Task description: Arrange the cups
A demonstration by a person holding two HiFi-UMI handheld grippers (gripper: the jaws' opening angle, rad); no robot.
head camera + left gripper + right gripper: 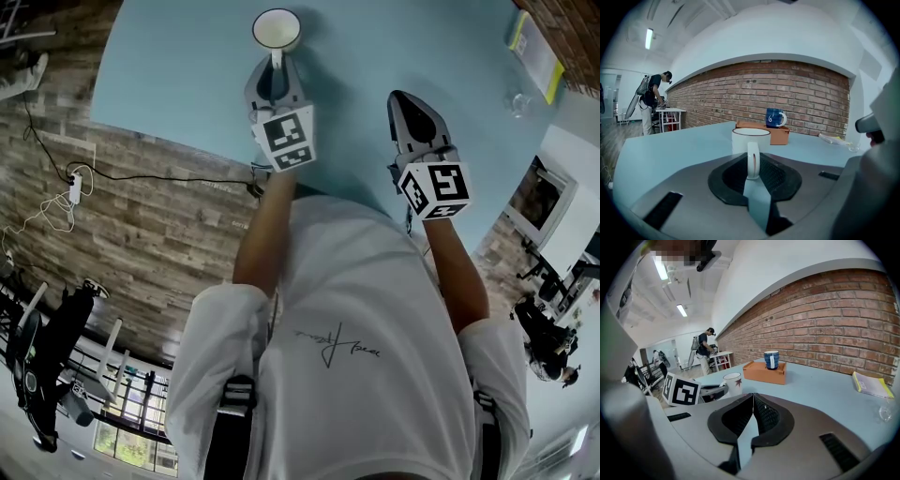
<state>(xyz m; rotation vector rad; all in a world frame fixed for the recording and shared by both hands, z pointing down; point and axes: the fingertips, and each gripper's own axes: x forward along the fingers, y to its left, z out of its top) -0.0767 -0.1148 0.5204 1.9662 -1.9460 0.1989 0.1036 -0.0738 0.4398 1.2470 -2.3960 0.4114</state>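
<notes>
1. The left hand-held gripper (275,75) is clasping the handle of the white cup (276,29), which is standing upright on the desk (178,75).
2. The blue cup (771,359) is already sitting on the orange box (764,373) by the brick wall.
3. The right hand-held gripper (405,98) is idling clenched and empty; the white cup is probably still awaiting its place.

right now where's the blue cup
The blue cup stands upright on the orange box near the brick wall, at the table's far side, beyond the white cup in the left gripper view.
</notes>
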